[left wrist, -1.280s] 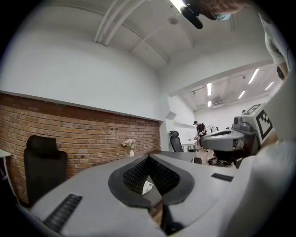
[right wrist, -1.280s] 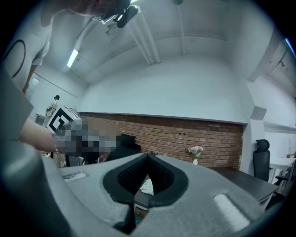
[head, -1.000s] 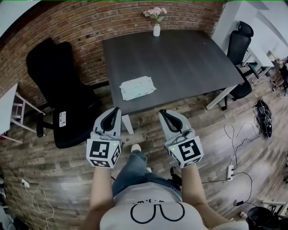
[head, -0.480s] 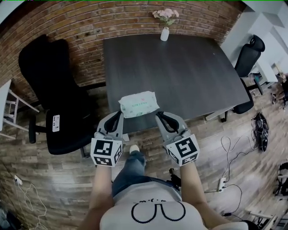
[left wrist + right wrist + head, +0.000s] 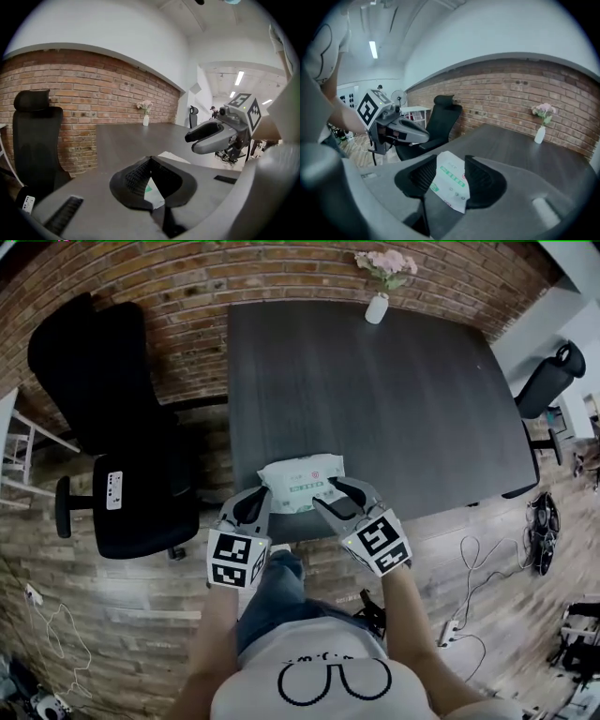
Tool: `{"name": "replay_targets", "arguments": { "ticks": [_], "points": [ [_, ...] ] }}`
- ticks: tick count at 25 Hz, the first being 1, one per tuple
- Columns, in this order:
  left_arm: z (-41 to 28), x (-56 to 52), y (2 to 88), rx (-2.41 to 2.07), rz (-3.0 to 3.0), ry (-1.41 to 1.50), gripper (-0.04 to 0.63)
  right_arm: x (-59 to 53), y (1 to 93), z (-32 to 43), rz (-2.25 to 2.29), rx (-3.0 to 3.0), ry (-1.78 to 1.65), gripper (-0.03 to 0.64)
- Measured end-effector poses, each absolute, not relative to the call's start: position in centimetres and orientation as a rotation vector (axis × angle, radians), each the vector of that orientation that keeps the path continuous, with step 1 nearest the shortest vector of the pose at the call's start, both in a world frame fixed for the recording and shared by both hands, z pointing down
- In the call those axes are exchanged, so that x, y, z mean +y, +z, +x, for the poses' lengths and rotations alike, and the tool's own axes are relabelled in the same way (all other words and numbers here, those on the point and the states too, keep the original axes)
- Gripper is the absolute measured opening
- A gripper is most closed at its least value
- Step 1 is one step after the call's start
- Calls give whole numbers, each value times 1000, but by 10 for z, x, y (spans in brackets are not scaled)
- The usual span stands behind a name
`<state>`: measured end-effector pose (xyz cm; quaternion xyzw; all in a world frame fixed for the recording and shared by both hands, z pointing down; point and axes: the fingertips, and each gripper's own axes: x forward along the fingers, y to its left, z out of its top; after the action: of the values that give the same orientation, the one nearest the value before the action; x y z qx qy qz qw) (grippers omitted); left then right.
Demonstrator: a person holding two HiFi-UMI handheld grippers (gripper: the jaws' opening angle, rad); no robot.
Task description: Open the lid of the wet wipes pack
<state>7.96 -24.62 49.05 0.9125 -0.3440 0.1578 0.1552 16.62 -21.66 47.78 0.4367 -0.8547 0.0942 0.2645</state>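
Both tools are at the near edge of the table (image 5: 375, 399), where the wet wipes pack (image 5: 302, 483) lies. My left gripper (image 5: 261, 495) has its jaws together, just left of the pack. My right gripper (image 5: 330, 493) is opening its jaws, and the pack's right end shows between them, unpressed.

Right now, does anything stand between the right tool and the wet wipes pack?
Nothing visible does. The right tool is opening its jaws close to the wet wipes pack, lying at the near edge of the table.
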Motion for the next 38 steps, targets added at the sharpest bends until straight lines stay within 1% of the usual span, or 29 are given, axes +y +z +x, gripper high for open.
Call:
{"name": "replay_targets", "arguments": {
  "ticks": [6, 10, 24, 32, 38],
  "points": [
    [89, -263, 534, -915, 2526, 562, -2, -237, 519, 160, 953, -2256, 333, 243],
    [90, -266, 555, -887, 2483, 615, -2, -242, 538, 158, 808, -2214, 284, 264],
    [98, -271, 590, -987, 2331, 693, -2, -243, 579, 154, 432, -2160, 30, 259],
    [96, -272, 592, -1071, 2254, 690, -2, -248, 580, 154, 354, -2194, 184, 236],
    [94, -274, 592, -1108, 2212, 686, -2, -252, 576, 154, 292, -2243, 334, 232]
  ]
}}
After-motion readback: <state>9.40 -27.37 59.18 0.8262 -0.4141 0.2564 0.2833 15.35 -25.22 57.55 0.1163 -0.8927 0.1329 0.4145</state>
